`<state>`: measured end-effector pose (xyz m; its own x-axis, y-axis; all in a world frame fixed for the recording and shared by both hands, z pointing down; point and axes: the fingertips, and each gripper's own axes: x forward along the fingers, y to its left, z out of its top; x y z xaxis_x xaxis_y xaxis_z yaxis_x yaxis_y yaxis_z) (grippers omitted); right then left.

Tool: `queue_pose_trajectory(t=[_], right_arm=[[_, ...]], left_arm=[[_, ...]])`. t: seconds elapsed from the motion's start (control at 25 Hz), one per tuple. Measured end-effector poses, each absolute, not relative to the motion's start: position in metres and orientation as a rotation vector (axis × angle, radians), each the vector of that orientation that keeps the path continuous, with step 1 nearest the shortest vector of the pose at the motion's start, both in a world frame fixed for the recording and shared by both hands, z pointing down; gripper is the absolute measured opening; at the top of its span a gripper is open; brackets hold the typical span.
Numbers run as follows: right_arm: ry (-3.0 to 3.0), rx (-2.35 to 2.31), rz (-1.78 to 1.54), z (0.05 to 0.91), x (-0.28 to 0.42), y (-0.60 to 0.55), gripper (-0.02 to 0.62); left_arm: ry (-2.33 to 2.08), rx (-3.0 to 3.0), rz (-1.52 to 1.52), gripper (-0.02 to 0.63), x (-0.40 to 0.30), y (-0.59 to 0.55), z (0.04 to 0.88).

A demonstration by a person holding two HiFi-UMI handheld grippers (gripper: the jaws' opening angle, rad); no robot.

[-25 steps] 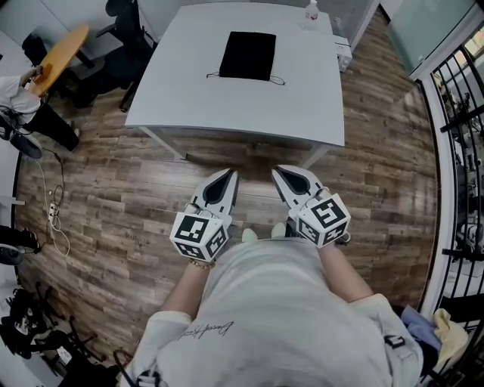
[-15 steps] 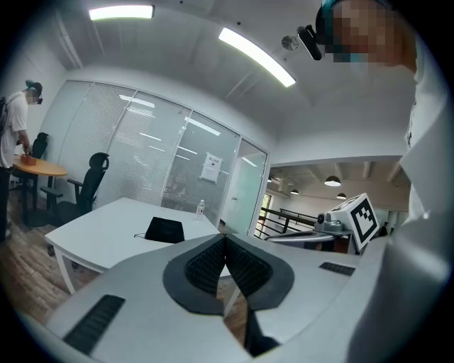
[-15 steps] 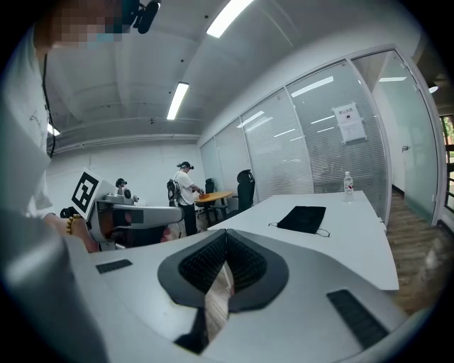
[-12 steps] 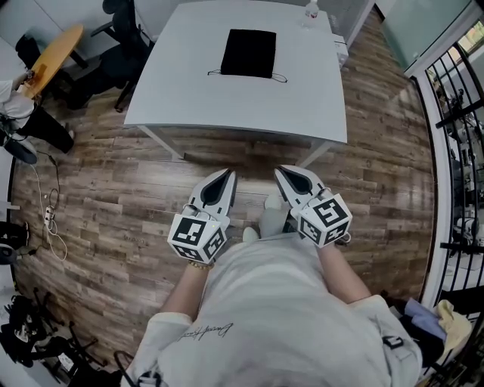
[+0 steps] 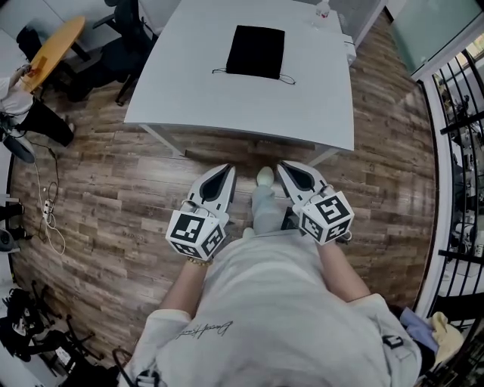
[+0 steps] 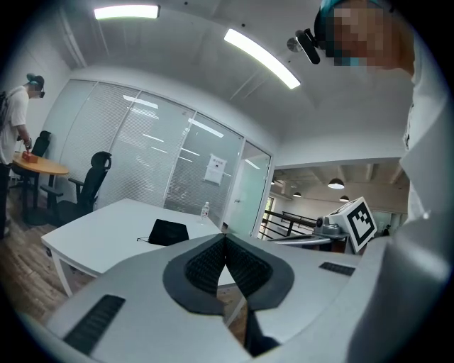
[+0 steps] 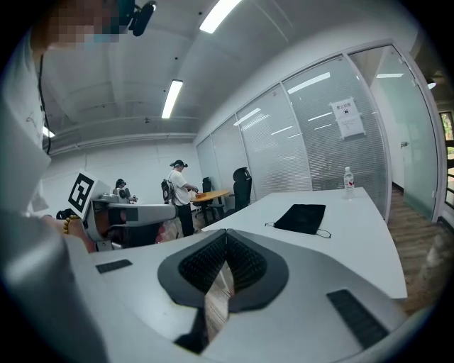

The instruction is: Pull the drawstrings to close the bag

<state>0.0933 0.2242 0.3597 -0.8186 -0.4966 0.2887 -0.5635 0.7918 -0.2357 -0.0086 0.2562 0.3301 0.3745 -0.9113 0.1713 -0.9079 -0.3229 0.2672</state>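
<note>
Your left gripper point(image 5: 226, 174), a white two-jaw tool with black ribbed pads, has its jaws pressed fully together with nothing between them. Its own view shows the pads meeting in a thin line. Your right gripper point(image 5: 284, 168), built the same way, is likewise closed tight and holds nothing. You carry both in front of your waist over the brown wood-plank floor point(image 5: 113, 189). They sit side by side and a little apart, pointing toward the white rectangular table point(image 5: 197, 98) ahead of you, with your pale shoe point(image 5: 265, 178) showing between them.

The flat black fabric drawstring bag point(image 5: 256, 50) lies on the far half of that table, well apart from both grippers and untouched. The thin black drawstrings point(image 5: 286, 79) stick out as small loops at the bag's two near corners, lying slack on the tabletop. A clear plastic water bottle point(image 5: 323, 10) stands upright near the table's far edge, beyond the bag and to its right.

Off to your left a person in a white shirt point(image 5: 13, 85) stands beside a round orange-topped table point(image 5: 59, 45), with a black office chair point(image 6: 96, 181) close by. A black metal railing point(image 5: 461, 106) runs along your right
</note>
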Motion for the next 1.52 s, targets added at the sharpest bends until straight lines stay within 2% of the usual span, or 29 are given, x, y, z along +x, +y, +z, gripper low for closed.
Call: queue_pose_trajectory(t=[0.48, 0.96, 1.52], right_arm=[[-2.781, 0.750, 0.490, 0.376, 0.054, 0.117, 0.023], [-2.822, 0.743, 0.412, 0.352, 0.041, -0.026, 0.023], [-2.765, 0.922, 0.445, 0.356, 0.024, -0.076, 0.023]], left_arm=[[-1.635, 2.298, 0.015, 0.011, -0.039, 0.154, 0.341], [-1.631, 2.328, -0.017, 0.011, -0.053, 0.014, 0.319], [-1.494, 2.374, 0.071, 0.011, -0.074, -0.053, 0.336]])
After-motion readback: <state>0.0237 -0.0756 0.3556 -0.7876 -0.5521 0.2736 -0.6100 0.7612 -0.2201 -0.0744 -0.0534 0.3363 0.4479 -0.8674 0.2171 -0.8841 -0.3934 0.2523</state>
